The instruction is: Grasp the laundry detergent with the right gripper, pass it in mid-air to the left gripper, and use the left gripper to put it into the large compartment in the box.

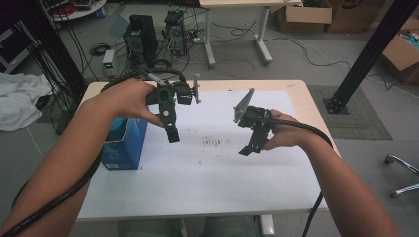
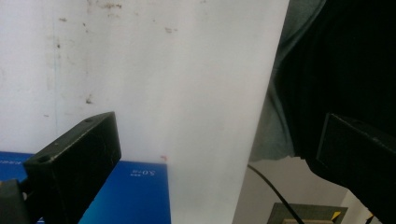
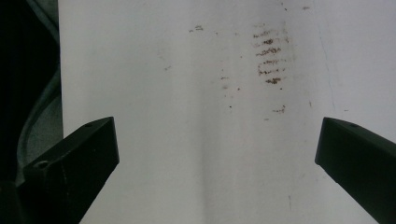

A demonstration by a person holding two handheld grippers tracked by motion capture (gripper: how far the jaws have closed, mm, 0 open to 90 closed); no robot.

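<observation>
Jaws wide apart, stained white table [image 3: 187, 116]

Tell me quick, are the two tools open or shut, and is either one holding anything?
Left tool: open, holding nothing, raised beside the blue box.
Right tool: open, holding nothing, above the white table.
</observation>
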